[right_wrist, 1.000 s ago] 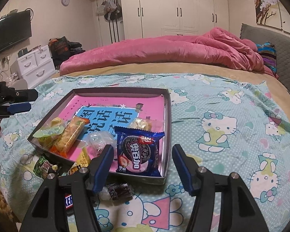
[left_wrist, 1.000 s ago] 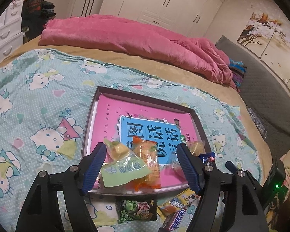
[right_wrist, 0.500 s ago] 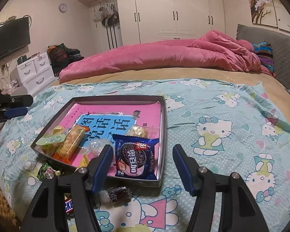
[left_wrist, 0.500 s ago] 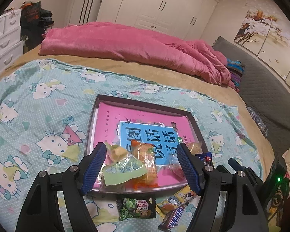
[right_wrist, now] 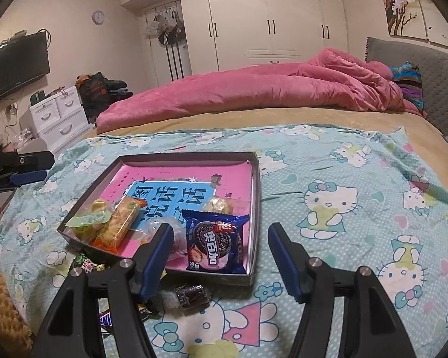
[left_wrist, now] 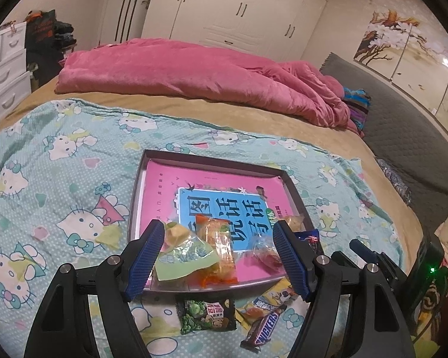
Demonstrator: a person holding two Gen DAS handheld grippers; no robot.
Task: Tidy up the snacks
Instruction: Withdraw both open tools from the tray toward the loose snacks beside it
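A dark shallow tray with a pink and blue printed bottom lies on the Hello Kitty blanket. Its near end holds a green jelly pack, an orange biscuit pack and a blue Oreo pack. In front of the tray lie a green-and-black packet, a Snickers bar and a dark wrapped candy. My left gripper hovers open above the tray's near-left snacks, holding nothing. My right gripper hangs open above the Oreo pack, touching nothing.
The Hello Kitty blanket covers the near half of a bed. A rumpled pink duvet lies across the far side. White drawers stand left of the bed. In the right wrist view the left gripper shows at the left edge.
The left gripper has lifted and drawn back a little, so the tray looks smaller and the Snickers bar shows fully. The right gripper has barely moved. No snack has shifted.
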